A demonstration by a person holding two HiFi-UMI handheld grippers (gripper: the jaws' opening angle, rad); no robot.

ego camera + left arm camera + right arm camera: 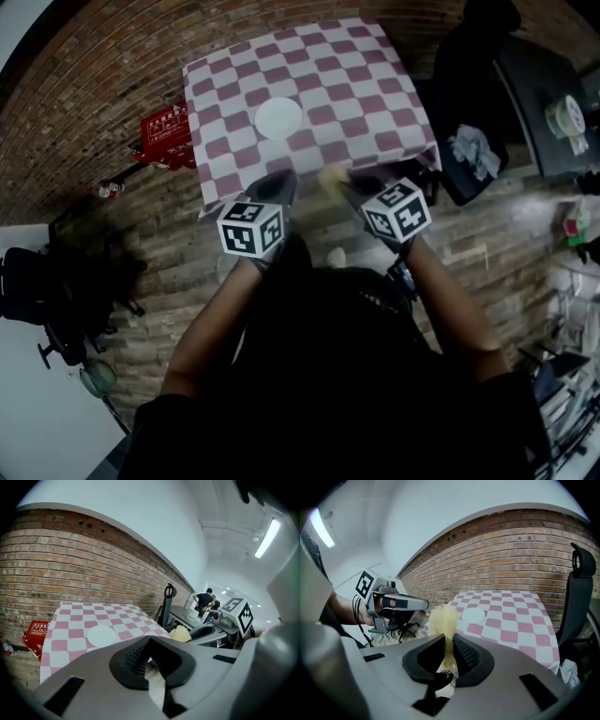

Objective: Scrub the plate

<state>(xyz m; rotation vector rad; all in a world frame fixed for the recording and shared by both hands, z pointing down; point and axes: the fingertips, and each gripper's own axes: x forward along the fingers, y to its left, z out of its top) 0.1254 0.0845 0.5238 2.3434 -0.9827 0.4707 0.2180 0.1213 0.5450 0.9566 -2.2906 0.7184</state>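
Plate: a round white plate (278, 118) is seen lying flat near the middle of the tabletop, well apart from both grippers.
Table: the top is covered by a pink-and-white checked cloth (375, 84), set close to a red brick wall (70, 559).
Left gripper: the grey left gripper (281, 183) is held short of the table's near edge, pointing towards the plate; its jaws are seen pressed together with nothing between them.
Right gripper: the grey right gripper (352, 187) is held just beside the left one, also short of the near edge; its jaws are closed on a pale yellow fibrous scrubber (443, 620).
Scrubber: it is pinched at its lower part, and its frayed upper end stands out beyond the fingertips, not touching the plate or the cloth.
Chair: a black high-backed office chair (576, 597) is placed at the table's right side.
Box: a red box with white print (167, 136) is seen on the floor at the table's left, by the wall.
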